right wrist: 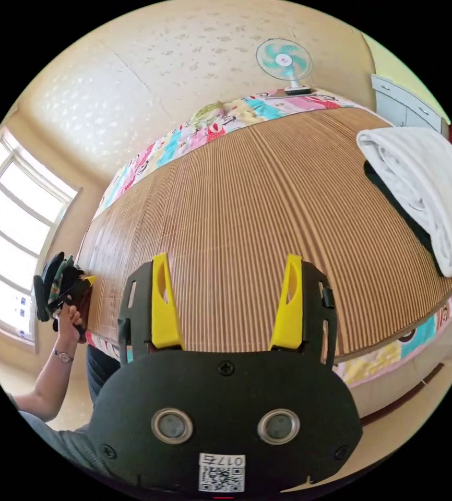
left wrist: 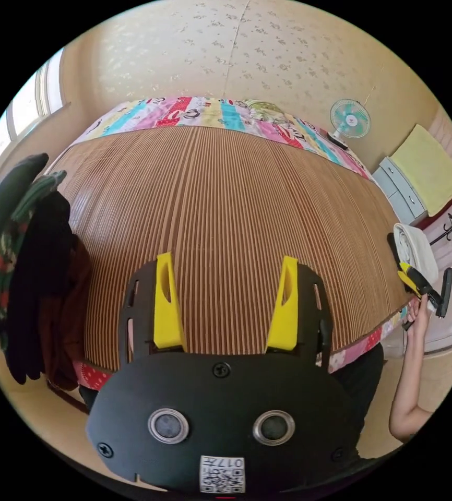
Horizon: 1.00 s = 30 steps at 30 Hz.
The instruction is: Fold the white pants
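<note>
The white pants (right wrist: 424, 182) lie folded in a thick bundle on the bamboo mat (right wrist: 247, 219) at the bed's right edge, on top of a dark item (right wrist: 393, 198). My right gripper (right wrist: 226, 257) is open over the mat, left of the bundle, with nothing between its yellow jaws. In the left gripper view, the white pants (left wrist: 418, 249) show small at the far right, with the right gripper (left wrist: 419, 283) held by a hand just below them. My left gripper (left wrist: 227, 258) is open above bare mat (left wrist: 226, 198); it also appears small, as the left gripper (right wrist: 82, 284), beside dark clothes.
A pile of dark clothes (left wrist: 27, 261) sits at the bed's left edge. A colourful patchwork sheet (left wrist: 210, 112) rims the mat. A fan (left wrist: 350, 119) stands on the far corner, grey drawers (left wrist: 403, 190) under a yellow cloth beyond. A window (right wrist: 12, 235) is at left.
</note>
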{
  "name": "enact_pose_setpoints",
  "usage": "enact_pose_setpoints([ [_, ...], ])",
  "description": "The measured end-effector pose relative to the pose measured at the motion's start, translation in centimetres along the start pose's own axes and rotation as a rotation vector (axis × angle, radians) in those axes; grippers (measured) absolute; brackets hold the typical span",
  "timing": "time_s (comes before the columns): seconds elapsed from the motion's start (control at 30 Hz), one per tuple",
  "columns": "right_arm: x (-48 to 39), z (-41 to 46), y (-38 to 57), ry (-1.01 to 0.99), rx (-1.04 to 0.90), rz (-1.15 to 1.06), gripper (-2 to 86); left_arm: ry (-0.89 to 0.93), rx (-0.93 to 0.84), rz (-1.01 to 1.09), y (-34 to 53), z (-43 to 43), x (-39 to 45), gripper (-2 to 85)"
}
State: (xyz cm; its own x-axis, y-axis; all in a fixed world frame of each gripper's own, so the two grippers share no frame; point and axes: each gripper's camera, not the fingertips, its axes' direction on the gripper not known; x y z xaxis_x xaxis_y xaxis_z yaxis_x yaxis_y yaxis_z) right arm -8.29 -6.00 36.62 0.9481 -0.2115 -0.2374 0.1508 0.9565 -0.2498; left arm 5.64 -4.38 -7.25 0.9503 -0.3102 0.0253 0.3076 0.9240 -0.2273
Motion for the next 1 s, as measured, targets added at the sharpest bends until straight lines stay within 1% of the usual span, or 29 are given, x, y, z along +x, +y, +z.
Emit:
enact_pose_setpoints([
  [0.03,-3.0,3.3,-0.1,0.011,-0.037,-0.034,31.7,-0.016,-0.006,-0.012,0.5,0.5,0.6,27.1],
  [0.07,-4.3,4.9,0.0,0.021,-0.05,-0.048,31.8,-0.03,-0.007,-0.006,0.8,0.7,1.0,27.1],
  [0.13,-8.0,10.0,0.7,0.063,-0.083,-0.08,32.0,-0.117,0.021,0.061,1.8,1.2,3.1,27.4],
  [0.2,-8.9,13.2,1.2,0.099,-0.105,-0.07,31.8,-0.15,0.008,0.103,2.3,2.3,4.1,27.8],
  [0.23,-8.8,15.1,1.5,0.112,-0.122,-0.051,31.6,-0.147,-0.042,0.114,2.5,3.6,4.4,28.0],
  [0.27,-8.6,16.1,1.7,0.119,-0.13,-0.038,31.4,-0.134,-0.048,0.097,2.7,4.0,4.3,28.3],
  [0.3,-8.5,17.3,2.2,0.162,-0.112,-0.034,30.3,-0.111,0.003,0.074,3.2,3.6,4.1,28.8],
  [0.33,-8.6,18.2,2.7,0.225,-0.084,-0.043,28.7,-0.115,0.01,0.066,3.4,3.6,4.3,29.0],
  [0.37,-8.6,18.9,3.0,0.252,-0.081,-0.052,28.3,-0.122,0.011,0.068,3.5,3.7,4.5,29.1],
  [0.43,-9.3,21.3,4.9,0.368,-0.044,-0.096,27.3,-0.127,0.029,0.077,3.9,3.6,5.0,29.2],
  [0.5,-9.3,21.9,5.9,0.38,-0.034,-0.114,26.9,-0.106,0.033,0.068,4.0,3.4,4.8,29.1],
  [0.6,-7.7,22.2,7.1,0.337,-0.037,-0.096,26.3,-0.109,0.028,0.074,4.0,3.4,5.0,29.1],
  [1.0,-4.6,21.9,11.9,0.356,-0.043,-0.099,25.5,-0.115,0.027,0.075,2.7,3.7,3.8,29.1],
])
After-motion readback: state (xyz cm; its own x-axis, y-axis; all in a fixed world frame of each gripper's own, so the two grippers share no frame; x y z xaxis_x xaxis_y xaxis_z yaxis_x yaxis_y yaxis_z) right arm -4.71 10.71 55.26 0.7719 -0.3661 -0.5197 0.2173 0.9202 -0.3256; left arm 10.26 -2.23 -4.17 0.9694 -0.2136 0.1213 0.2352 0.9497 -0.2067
